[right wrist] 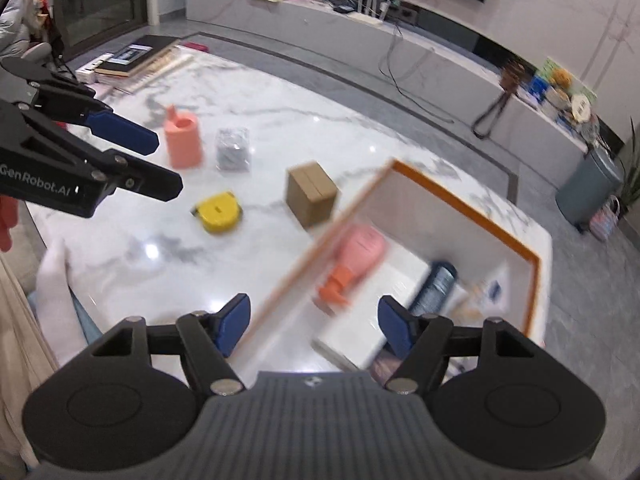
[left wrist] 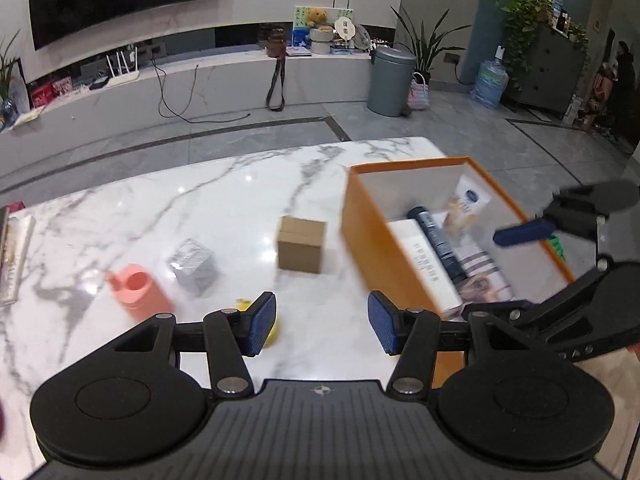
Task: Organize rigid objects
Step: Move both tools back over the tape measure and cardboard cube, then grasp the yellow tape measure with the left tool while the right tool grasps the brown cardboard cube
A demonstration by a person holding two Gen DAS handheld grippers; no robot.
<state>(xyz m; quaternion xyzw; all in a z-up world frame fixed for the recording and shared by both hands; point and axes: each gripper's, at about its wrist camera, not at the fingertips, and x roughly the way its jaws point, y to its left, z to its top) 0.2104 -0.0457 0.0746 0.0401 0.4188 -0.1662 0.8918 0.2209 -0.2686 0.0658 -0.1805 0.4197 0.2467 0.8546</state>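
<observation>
An orange box [left wrist: 360, 236] [right wrist: 528, 264] stands on the marble table [left wrist: 224, 200] at the right. Inside lie a dark tube [left wrist: 436, 240] [right wrist: 438, 284], a white box [left wrist: 424, 264], a cream tube [left wrist: 466, 204] and a pink pump bottle [right wrist: 358, 256]. On the table are a brown carton [left wrist: 301, 244] [right wrist: 313, 194], a silver cube [left wrist: 194, 266] [right wrist: 232, 150], a pink cup [left wrist: 138, 290] [right wrist: 183, 140] and a yellow tape measure [right wrist: 219, 212], partly hidden in the left view [left wrist: 274, 330]. My left gripper [left wrist: 322, 324] is open and empty above the table. My right gripper [right wrist: 314, 326] is open and empty over the box.
Books [right wrist: 132, 58] lie at the table's far left end [left wrist: 12, 256]. Beyond the table are a grey floor, a TV bench [left wrist: 224, 76], a grey bin [left wrist: 390, 80] [right wrist: 592, 188] and a water jug [left wrist: 490, 82].
</observation>
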